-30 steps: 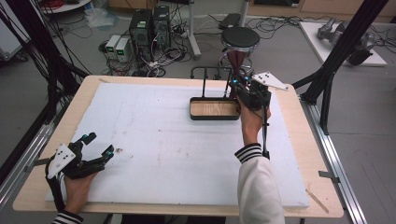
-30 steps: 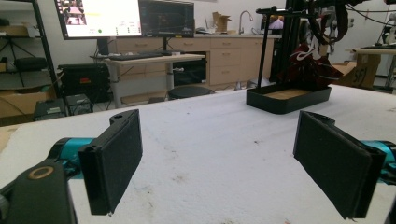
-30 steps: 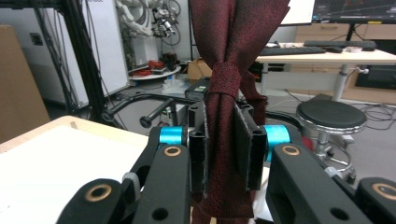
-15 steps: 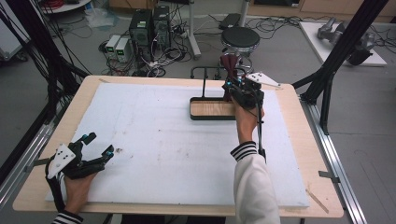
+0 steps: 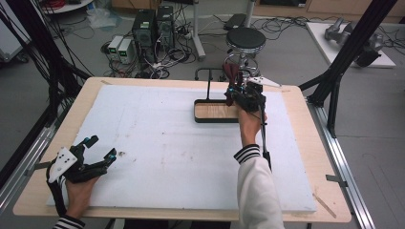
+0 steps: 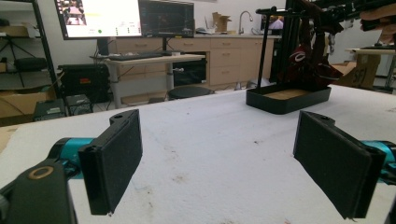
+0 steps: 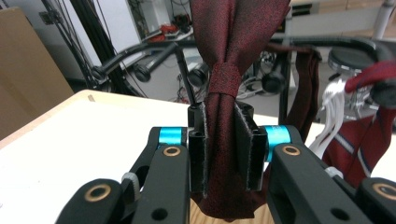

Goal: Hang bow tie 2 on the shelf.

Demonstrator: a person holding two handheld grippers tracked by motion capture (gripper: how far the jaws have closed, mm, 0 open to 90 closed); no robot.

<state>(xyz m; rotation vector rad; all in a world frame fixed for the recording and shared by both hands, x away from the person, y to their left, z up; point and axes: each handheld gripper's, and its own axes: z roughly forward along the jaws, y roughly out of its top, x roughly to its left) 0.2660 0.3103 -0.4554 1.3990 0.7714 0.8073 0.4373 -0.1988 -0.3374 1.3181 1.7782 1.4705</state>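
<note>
Two hand-held grippers are at work over a white-topped bench (image 5: 157, 143). From the high view, the right hand-held gripper (image 5: 237, 89) is near the far edge, right of the middle, above a black tray with a wooden floor (image 5: 212, 112) from which a black rack (image 5: 208, 78) rises; a dark red tie (image 5: 232, 76) sits at its tip beside that rack. The left hand-held gripper (image 5: 98, 150) lies by the near left corner, jaws spread wide with nothing between them. From the left gripper view, its two black pads (image 6: 114, 161) stand far apart over bare white surface, and across the bench the tray (image 6: 287, 99) and the dark red cloth (image 6: 306, 63) hanging on the rack show in the distance. From the right gripper view, the right hand-held gripper (image 7: 227, 149) is clamped narrowly on the tie (image 7: 226, 74), gripping it just below its knot, the cloth hanging upright between the pads; a second striped tie (image 7: 357, 154) hangs just beside, to the right
</note>
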